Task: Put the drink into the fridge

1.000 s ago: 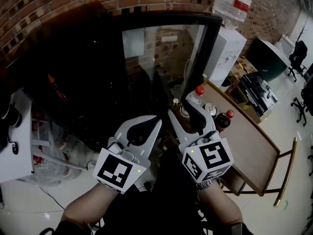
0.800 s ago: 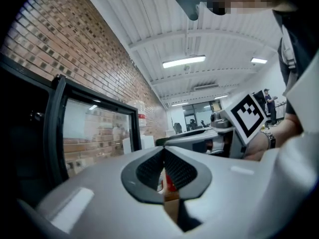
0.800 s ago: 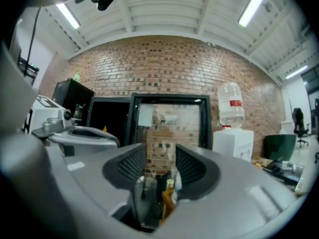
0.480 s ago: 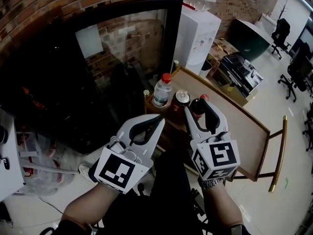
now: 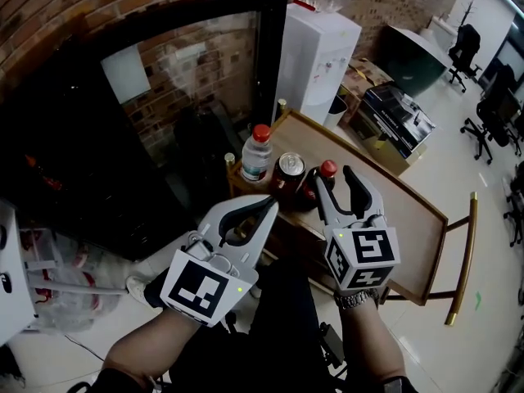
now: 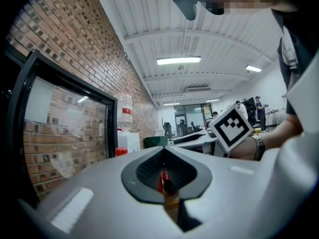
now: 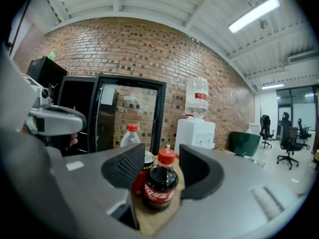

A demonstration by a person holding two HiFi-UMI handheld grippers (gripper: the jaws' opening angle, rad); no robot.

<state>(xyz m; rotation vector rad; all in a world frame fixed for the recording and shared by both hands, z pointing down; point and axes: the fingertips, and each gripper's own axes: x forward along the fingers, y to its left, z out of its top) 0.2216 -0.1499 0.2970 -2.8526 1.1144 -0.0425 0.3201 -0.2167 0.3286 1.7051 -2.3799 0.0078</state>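
Dark cola bottle (image 7: 160,183) with a red cap stands on the table (image 5: 385,196) at the right gripper's (image 5: 336,178) tips, between jaws that have just been opening and do not press it. The left gripper (image 5: 264,209) alongside is closed and empty, with the fridge (image 5: 180,97) ahead of it.

A white water dispenser (image 5: 315,60) stands before the brick wall (image 5: 74,11), office chairs (image 5: 469,46) beyond.

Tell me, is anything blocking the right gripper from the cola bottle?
No. The right gripper's empty fingers, which have just been opening, point at the cola bottle; the can stands beside it, not in front.
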